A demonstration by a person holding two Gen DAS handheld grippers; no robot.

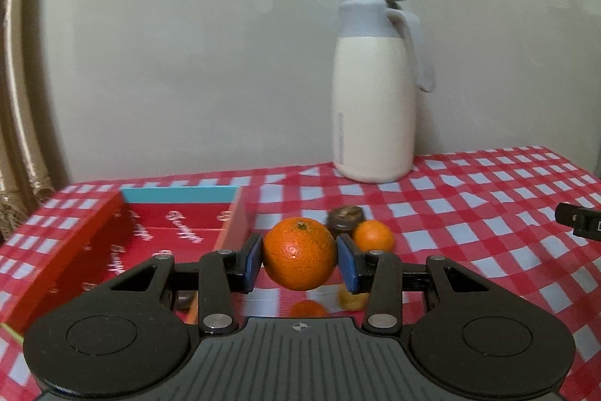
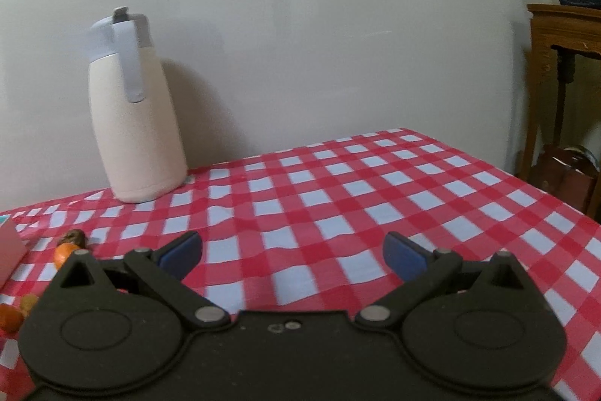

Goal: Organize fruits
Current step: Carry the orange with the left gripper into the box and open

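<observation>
The left claw (image 1: 299,260) is clamped on a large orange (image 1: 299,253), its blue pads pressing each side of the fruit, which hangs clear above the checked surface (image 1: 469,213). Just left of the orange lies an open red box (image 1: 112,243) with a blue far wall. Just behind the orange and to its right sit a smaller orange (image 1: 373,236) and a dark brown fruit (image 1: 345,216), touching each other. Below the orange, a small orange fruit (image 1: 308,309) and a yellowish one (image 1: 352,299) show blurred on the cloth. Well behind the orange stands a cream jug (image 1: 375,100) against the wall. The right claw (image 2: 293,256) stands spread wide with nothing between its pads.
</observation>
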